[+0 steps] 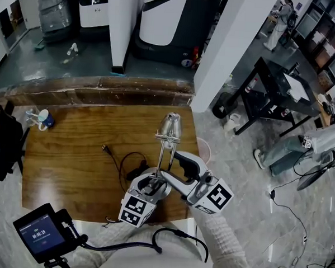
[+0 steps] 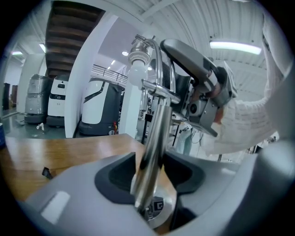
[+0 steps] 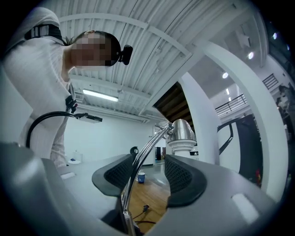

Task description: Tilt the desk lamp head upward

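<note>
Desk lamp [image 1: 165, 153] stands at the table's [image 1: 70, 170] 4 o'clock area, head [image 1: 170, 126] toward 12 o'clock. L gripper [image 2: 154, 170] is clenched on the pole [image 2: 152, 152] just above the base, prob. to steady the lamp. R gripper [image 3: 145, 173] is released: jaws wide, curved arm [image 3: 143, 152] between the pads, none pressing it. Tilt likely done; angle unconfirmed. Cable [image 1: 118, 161] lies at the lamp's 9 o'clock.

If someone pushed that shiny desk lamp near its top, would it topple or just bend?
Probably topple: the lamp is tall and thin on a small round base. Its polished metal stem looks stiff and likely slippery, which may be why the left hand-held gripper clamps it low down. The head seems hinged, so it might tilt first.
</note>
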Demonstrator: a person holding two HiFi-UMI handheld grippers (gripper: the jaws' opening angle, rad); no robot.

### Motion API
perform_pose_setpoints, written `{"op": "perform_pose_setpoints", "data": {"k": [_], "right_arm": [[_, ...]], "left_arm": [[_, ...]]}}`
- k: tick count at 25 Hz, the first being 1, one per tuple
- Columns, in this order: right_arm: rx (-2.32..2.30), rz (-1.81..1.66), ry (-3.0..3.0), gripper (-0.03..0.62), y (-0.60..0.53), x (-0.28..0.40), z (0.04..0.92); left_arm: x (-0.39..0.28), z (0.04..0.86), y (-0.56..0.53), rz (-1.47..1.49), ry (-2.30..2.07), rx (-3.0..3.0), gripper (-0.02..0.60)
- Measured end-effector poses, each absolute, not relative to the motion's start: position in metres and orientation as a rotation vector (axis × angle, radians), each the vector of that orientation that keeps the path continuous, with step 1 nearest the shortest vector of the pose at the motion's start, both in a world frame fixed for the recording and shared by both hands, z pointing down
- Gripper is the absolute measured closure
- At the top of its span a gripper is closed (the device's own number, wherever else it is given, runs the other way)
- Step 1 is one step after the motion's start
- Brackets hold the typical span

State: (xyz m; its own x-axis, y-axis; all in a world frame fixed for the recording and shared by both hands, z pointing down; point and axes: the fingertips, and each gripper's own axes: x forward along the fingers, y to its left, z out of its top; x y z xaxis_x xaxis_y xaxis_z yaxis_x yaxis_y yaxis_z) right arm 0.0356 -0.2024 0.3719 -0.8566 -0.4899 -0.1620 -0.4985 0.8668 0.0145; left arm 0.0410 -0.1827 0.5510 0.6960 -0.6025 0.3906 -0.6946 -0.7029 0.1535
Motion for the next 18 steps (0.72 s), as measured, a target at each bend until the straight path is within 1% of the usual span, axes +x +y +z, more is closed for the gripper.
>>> {"op": "perform_pose_setpoints", "data": {"k": [3,7,12,15,16,18], "right_arm": [[-0.882,0.107,2.854,0.373,-0.203,0.044,0.370],[-1.065,0.146,2.772,0.385,-0.200,0.064,0.366],[-1.348,0.196,2.685,0.438,-0.183,0.084,0.369],[-1.498,0.193,2.633,0.485,-0.172,0.088,0.373],[-1.540,0.180,2.624,0.490,-0.168,0.088,0.376],[-1.610,0.139,2.614,0.517,-0.163,0.086,0.384]], "left_arm": [[0.036,0.546,-0.180,0.449,-1.033,2.624,0.402],[0.028,0.539,-0.176,0.434,-1.056,2.639,0.402],[0.014,0.525,-0.163,0.380,-1.093,2.665,0.410],[0.010,0.513,-0.157,0.343,-1.139,2.686,0.459],[0.009,0.509,-0.155,0.335,-1.154,2.689,0.476],[0.006,0.503,-0.151,0.317,-1.187,2.686,0.496]]}}
